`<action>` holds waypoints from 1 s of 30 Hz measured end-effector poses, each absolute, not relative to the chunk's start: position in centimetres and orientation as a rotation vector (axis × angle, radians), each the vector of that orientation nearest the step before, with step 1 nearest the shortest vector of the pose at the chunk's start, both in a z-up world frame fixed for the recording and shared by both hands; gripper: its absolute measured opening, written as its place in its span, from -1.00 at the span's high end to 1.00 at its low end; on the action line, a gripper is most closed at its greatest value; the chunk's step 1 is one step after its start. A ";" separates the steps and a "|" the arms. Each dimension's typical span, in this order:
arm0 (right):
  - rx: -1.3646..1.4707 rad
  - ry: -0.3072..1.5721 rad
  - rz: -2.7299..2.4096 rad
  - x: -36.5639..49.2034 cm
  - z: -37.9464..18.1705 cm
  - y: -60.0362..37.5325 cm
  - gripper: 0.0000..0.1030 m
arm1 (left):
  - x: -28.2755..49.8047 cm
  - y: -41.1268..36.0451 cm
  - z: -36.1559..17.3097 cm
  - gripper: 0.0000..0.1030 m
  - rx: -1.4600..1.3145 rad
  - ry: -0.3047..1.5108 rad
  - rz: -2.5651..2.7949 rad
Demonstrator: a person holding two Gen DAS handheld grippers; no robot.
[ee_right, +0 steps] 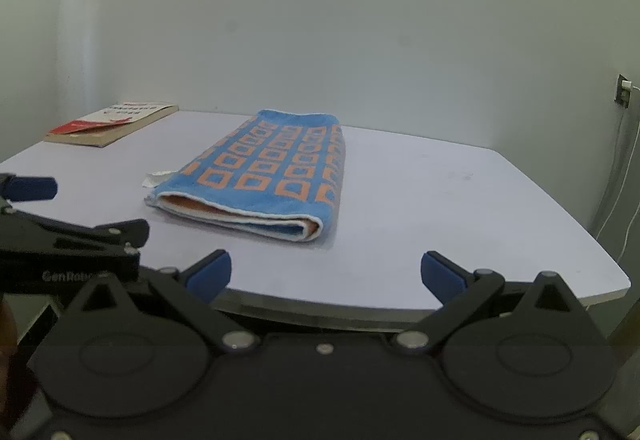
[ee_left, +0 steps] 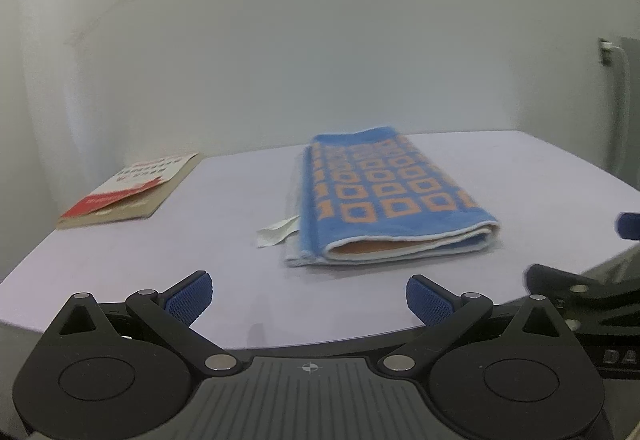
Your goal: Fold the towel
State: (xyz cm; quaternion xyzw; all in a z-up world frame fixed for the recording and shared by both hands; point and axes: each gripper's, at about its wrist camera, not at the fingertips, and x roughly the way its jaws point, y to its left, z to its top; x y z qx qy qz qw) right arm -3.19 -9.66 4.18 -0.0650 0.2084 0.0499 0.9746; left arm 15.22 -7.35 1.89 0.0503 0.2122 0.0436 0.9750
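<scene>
A blue towel with orange squares (ee_left: 384, 196) lies folded in a thick stack on the pale table (ee_left: 224, 240), a white label sticking out at its left side. It also shows in the right wrist view (ee_right: 272, 176). My left gripper (ee_left: 309, 300) is open and empty, near the table's front edge, a short way in front of the towel. My right gripper (ee_right: 325, 276) is open and empty, at the table's front edge, apart from the towel. Part of the right gripper shows at the right of the left wrist view (ee_left: 580, 288).
A book with a red and white cover (ee_left: 132, 188) lies at the table's back left, also in the right wrist view (ee_right: 112, 120). A white wall stands behind the table. A wall socket with a cable (ee_right: 624, 90) is at the right.
</scene>
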 end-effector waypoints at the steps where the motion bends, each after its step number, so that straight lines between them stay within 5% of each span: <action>1: -0.130 0.419 0.101 -3.2 4.2 -9.7 -0.99 | 15.2 -7.3 1.9 -0.99 0.099 0.426 0.084; 30: -0.087 0.431 0.074 -2.5 4.1 -11.5 -0.99 | 14.8 -7.5 2.2 -0.99 0.098 0.410 0.025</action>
